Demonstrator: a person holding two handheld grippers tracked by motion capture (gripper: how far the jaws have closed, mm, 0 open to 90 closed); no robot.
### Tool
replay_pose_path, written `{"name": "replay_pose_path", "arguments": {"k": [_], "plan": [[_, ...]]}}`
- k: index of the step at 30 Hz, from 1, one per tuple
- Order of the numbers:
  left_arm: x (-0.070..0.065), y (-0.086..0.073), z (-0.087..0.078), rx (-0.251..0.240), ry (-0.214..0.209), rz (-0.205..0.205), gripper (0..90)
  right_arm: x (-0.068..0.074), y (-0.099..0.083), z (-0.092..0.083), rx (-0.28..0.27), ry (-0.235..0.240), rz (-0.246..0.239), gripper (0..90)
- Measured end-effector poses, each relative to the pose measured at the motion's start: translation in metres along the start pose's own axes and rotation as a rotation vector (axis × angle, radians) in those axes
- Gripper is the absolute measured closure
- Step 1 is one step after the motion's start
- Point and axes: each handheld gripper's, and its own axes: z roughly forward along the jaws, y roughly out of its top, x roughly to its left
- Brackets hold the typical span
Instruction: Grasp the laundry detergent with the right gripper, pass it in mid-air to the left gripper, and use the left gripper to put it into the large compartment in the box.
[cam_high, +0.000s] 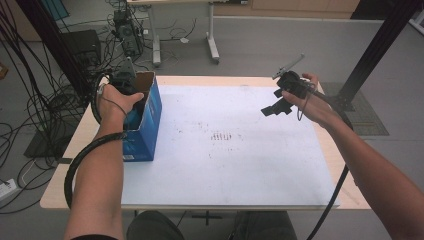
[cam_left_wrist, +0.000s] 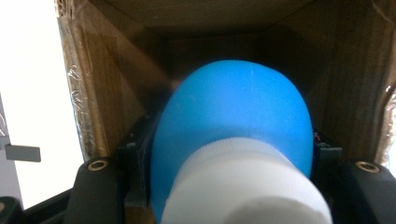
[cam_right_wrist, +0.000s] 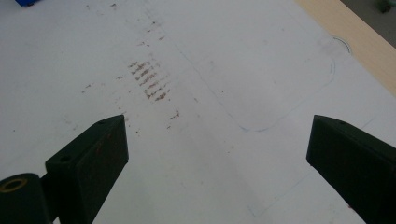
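Item: blue bottle (cam_left_wrist: 233, 116), smooth rounded body, white ribbed cap (cam_left_wrist: 247, 186), inside the open blue cardboard box (cam_high: 147, 120) at the desk's (cam_high: 345, 165) left edge. Left gripper (cam_left_wrist: 233, 154) pinches it. Right gripper (cam_right_wrist: 217, 158) spread, empty, near the right edge. Risk: the slick body may slip or catch the box wall.

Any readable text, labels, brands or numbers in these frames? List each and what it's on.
None readable.
Blue box: pale print low on its near face, too small and blurred to read.
Blue bottle with white cap: no print on the part that shows.
White sheet: brown smudges and a faint pen outline, no writing.
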Motion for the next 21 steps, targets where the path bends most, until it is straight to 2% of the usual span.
{"name": "replay_pose_path", "arguments": {"k": [21], "plan": [[0.0009, 0.0003, 0.0, 0.0, -0.003, -0.002, 35.9, 0.0001, -0.0008, -0.0032, -0.005, -0.008, 0.0, 5.5]]}}
